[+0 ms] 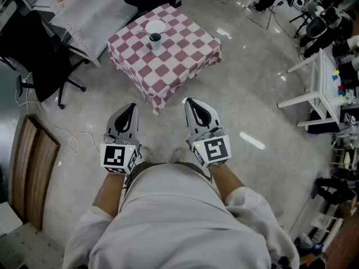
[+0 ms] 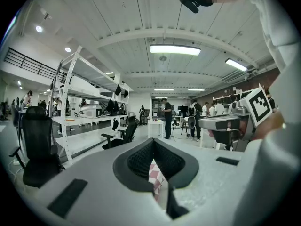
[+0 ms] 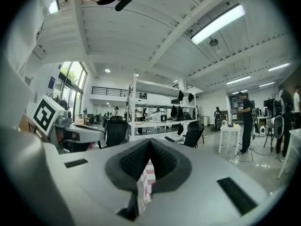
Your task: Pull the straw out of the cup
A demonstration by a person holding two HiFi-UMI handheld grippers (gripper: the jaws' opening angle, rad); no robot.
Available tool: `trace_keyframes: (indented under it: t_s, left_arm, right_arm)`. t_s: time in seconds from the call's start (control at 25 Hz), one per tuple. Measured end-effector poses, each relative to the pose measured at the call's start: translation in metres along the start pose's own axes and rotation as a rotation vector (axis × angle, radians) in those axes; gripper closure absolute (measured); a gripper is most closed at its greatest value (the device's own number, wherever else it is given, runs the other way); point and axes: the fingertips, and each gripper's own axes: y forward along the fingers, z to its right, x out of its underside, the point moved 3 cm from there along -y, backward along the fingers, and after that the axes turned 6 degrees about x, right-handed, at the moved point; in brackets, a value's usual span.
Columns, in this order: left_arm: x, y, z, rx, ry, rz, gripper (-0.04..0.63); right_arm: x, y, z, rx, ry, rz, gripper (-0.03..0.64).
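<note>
- The left gripper (image 1: 130, 111) sits lower left of centre in the head view. Its jaws are closed tip to tip, with nothing between them.
- The right gripper (image 1: 191, 105) is beside it, lower right of centre. Its jaws are likewise pressed together and empty.
- The cup (image 1: 155, 41) stands upright on the table (image 1: 188, 52) with a red-and-white checked cloth, at upper centre, well apart from both grippers.
- The straw is too small to make out.
- 1 white plate (image 1: 155, 26) lies just above the cup in the frame.
- 1 black office chair (image 1: 47, 66) stands at the upper left.
</note>
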Motion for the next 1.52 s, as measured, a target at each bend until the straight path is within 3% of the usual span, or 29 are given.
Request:
trace_keyframes:
  t_s: [0.68, 1.12, 1.52]
  left_arm:
    - [-0.002, 0.040, 0.004, -0.080, 0.000, 0.015, 0.592]
    - [0.004, 0.114, -0.082, -0.012, -0.017, 0.014, 0.591]
    - [-0.003, 0.179, -0.171, 0.119, -0.014, -0.002, 0.591]
  right_arm:
    - [0.019, 0.014, 0.042, -0.086, -0.002, -0.039, 0.614]
    - [0.019, 0.110, 0.048, -0.034, -0.020, -0.061, 0.614]
    - [0.005, 0.218, 0.045, 0.060, -0.020, -0.081, 0.614]
